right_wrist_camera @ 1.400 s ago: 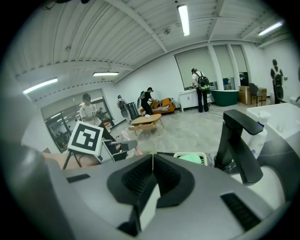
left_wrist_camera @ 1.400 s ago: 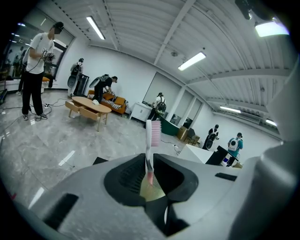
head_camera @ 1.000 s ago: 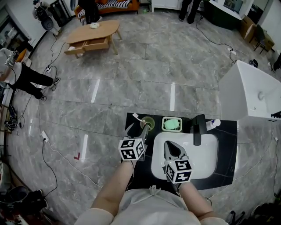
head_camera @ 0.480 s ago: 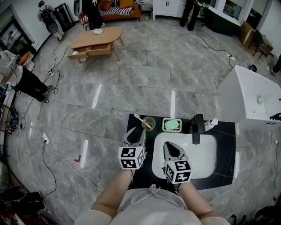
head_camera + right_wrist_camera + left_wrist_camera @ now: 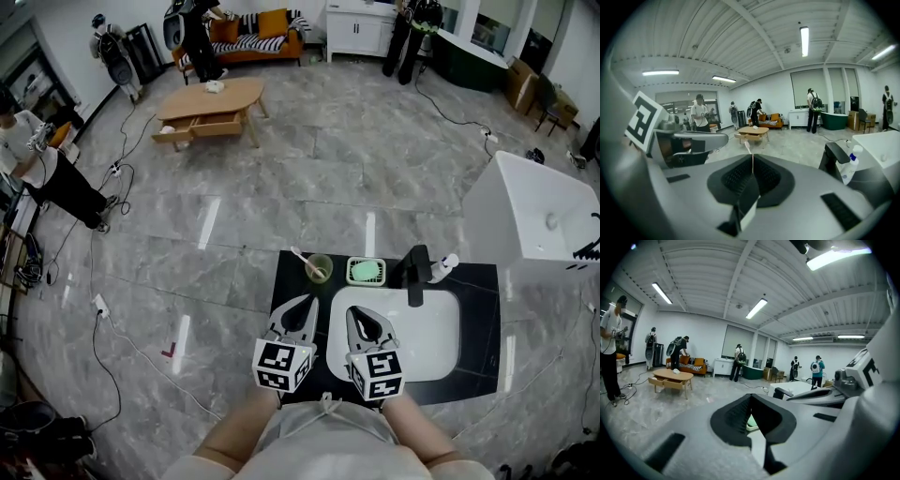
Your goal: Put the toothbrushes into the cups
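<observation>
A green cup (image 5: 320,268) stands at the back left of the black counter (image 5: 291,281), and a white toothbrush (image 5: 303,258) leans out of it to the left. My left gripper (image 5: 302,302) hovers in front of the cup, clear of it, its jaws shut with nothing between them (image 5: 750,399). My right gripper (image 5: 357,315) hangs over the white sink (image 5: 431,328), also shut and empty (image 5: 753,161). In the right gripper view, the toothbrush head (image 5: 746,144) shows just beyond the jaw tips.
A green soap dish (image 5: 367,272) sits behind the sink, beside a black faucet (image 5: 413,273) and a white bottle (image 5: 439,269). A white tub (image 5: 539,211) stands at the right. People, a wooden table (image 5: 208,101) and floor cables lie far off.
The left gripper was at the cup with the toothbrush, then drew back toward me, rose and shut its jaws. The toothbrush stays in the cup. The right gripper also rose slightly.
</observation>
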Demonstrator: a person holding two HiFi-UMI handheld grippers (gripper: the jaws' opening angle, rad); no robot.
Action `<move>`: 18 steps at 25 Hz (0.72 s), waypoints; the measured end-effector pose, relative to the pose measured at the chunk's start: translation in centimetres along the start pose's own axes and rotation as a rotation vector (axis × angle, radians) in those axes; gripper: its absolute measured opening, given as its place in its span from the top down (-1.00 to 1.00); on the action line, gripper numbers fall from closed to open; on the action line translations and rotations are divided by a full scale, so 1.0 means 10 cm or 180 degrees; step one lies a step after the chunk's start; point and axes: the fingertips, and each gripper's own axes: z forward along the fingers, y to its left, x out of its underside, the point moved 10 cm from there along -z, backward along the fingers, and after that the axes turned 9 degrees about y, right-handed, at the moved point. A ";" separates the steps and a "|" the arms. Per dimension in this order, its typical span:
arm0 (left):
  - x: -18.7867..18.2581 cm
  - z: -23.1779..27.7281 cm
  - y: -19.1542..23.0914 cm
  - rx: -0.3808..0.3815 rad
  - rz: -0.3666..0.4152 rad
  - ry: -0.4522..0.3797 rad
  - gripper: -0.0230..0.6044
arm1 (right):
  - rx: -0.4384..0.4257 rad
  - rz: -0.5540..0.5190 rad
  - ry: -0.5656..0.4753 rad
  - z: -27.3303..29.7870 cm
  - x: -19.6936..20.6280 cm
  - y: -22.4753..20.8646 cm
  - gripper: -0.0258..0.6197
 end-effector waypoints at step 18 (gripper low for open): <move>-0.03 -0.22 -0.25 0.0097 0.0175 -0.0119 0.87 | 0.0019 -0.0211 -0.0291 -0.24 -0.07 0.11 0.84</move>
